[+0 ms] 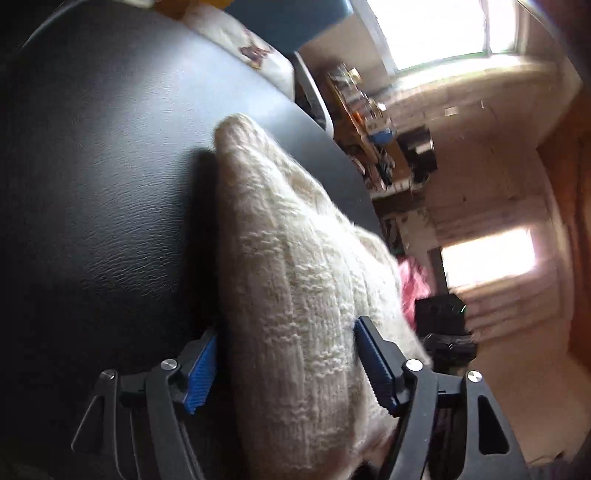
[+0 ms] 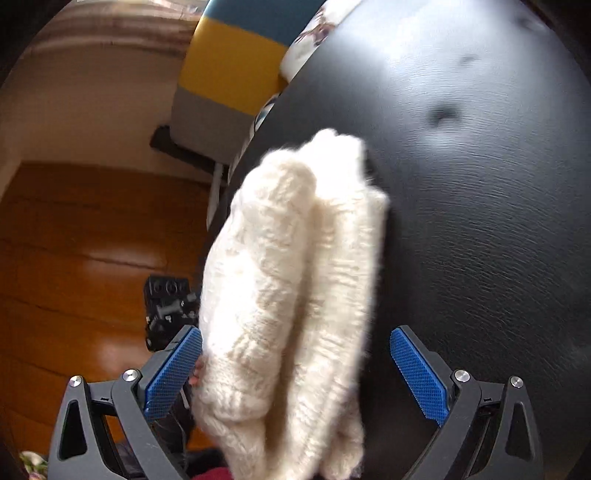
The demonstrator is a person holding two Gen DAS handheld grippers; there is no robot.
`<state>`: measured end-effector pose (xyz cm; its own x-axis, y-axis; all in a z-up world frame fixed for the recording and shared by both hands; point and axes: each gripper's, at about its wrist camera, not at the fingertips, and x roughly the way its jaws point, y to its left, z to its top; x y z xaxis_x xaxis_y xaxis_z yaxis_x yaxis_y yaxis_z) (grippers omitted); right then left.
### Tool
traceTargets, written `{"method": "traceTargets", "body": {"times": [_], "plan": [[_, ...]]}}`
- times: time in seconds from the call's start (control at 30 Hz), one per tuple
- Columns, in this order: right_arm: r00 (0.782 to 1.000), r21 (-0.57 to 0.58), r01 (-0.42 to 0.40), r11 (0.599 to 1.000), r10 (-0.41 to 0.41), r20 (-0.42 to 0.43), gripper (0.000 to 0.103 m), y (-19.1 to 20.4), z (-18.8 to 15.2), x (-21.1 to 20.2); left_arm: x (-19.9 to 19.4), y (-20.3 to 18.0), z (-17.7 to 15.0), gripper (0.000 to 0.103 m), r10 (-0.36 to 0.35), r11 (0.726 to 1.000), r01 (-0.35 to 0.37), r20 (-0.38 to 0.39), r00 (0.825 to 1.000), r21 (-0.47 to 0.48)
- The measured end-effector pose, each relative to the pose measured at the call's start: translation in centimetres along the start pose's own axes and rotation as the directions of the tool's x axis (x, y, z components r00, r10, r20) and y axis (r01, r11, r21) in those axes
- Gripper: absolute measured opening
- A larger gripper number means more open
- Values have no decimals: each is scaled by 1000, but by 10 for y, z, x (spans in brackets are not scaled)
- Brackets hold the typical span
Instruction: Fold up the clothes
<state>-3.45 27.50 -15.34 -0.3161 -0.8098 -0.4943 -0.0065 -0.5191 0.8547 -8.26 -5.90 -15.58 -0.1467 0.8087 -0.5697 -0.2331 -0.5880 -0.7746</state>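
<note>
Cream knitted garment point(image 1: 295, 266), folded into a long bundle, lying on the black leather-textured counter point(image 1: 103, 184). Its long axis runs away from you along the line of both grippers; the far end tapers to a rounded tip, and the near end lies between your fingers. In the right wrist view the garment point(image 2: 291, 280) shows as two thick parallel rolls pressed side by side, close to the counter's point(image 2: 480, 221) edge, with wooden floor point(image 2: 74, 240) beyond that edge.

Your left gripper point(image 1: 291, 365) has its fingers spread wide; the knit lies between the blue pads without either pad visibly pressing on it. Your right gripper point(image 2: 295, 373) is likewise spread wide; the left pad stands just beside the knit, and the right pad is well clear of it over bare counter.

Surroundings: a white printed cushion point(image 1: 243, 40) at the counter's far edge; a cluttered shelf point(image 1: 369, 122) and bright windows point(image 1: 439, 29) beyond; something pink point(image 1: 413, 284) just past the garment's edge; a black camera-like device point(image 2: 166, 310) beside the counter.
</note>
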Motion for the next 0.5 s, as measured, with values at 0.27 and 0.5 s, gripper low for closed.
{"method": "traceTargets", "body": {"times": [0.27,0.5], "plan": [[996,-15,81,997,-81,23,103,18,0,25,12,-10,5,64,47,997,-42,-60,997,72],[978,-283,208,936,-201,52,103,41,-34,26,6,-19,-2,58,87,991,-84,-31,996,107]]}}
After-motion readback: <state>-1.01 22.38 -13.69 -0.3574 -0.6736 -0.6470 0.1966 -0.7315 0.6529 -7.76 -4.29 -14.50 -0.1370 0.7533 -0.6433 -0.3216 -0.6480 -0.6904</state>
